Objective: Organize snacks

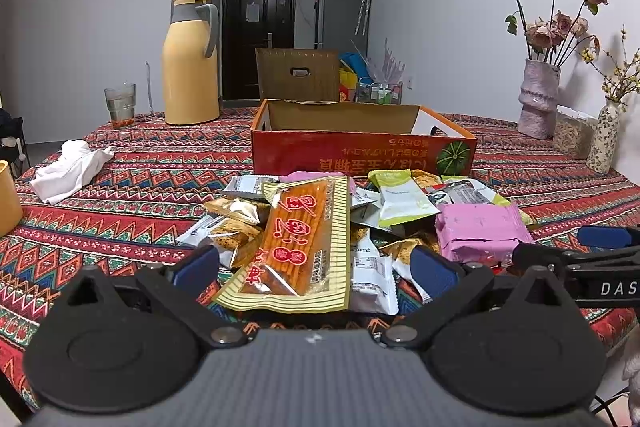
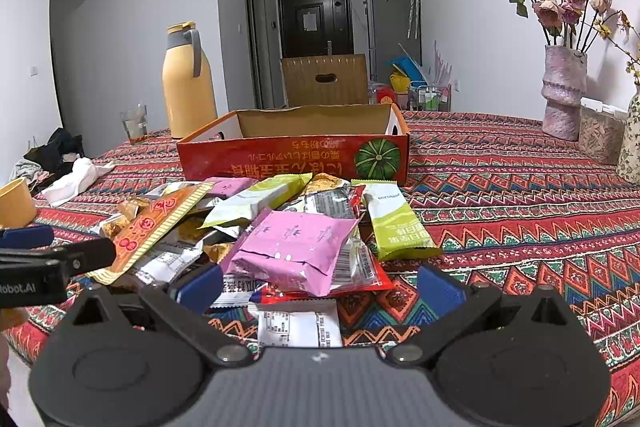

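Note:
A heap of snack packets [image 1: 360,223] lies on the patterned tablecloth [image 1: 132,183], just in front of an open red cardboard box [image 1: 360,151] whose visible inside holds nothing. My left gripper [image 1: 316,271] is open, its blue fingers on either side of a long orange packet [image 1: 300,243] lying on top of the heap. My right gripper [image 2: 320,287] is open too, and straddles a pink packet [image 2: 292,247] that rests on the heap [image 2: 280,227]. The box [image 2: 292,155] stands beyond it. Each gripper shows at the edge of the other's view, the two side by side.
At the back left stand a yellow thermos jug [image 1: 191,67] and a glass [image 1: 120,105]. A white cloth [image 1: 70,167] and a yellow cup [image 1: 8,199] lie to the left. Flower vases [image 1: 538,99] line the right wall. A brown chair back [image 1: 298,75] rises behind the box.

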{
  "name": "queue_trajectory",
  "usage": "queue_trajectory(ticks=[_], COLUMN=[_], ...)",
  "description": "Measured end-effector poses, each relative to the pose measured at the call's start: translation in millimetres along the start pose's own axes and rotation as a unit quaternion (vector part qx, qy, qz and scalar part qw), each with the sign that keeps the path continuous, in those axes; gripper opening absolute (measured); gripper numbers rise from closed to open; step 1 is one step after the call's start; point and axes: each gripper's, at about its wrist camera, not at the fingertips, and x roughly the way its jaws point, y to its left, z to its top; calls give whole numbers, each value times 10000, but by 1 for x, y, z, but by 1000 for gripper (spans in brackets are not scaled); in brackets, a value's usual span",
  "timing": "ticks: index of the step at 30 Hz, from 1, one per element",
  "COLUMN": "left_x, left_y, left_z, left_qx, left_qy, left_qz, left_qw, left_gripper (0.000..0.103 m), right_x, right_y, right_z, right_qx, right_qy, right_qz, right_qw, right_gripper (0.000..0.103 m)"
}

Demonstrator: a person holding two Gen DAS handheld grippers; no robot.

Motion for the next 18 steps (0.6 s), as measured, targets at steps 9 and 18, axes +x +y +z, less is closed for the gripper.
queue_trajectory(ticks=[9,18], left_x=[0,0], left_y=[2,4], left_z=[-1,-2], left_qx=[-23,-65], left_qy=[3,20], left_qz=[-7,-6], left_qw=[10000,10000], left_gripper=[103,103], right_x=[2,2], right_y=[3,4], right_z=[0,0], right_qx=[-19,-39], right_qy=[38,88], right_qz=[-1,12], right_qw=[10000,10000], right_gripper=[103,103])
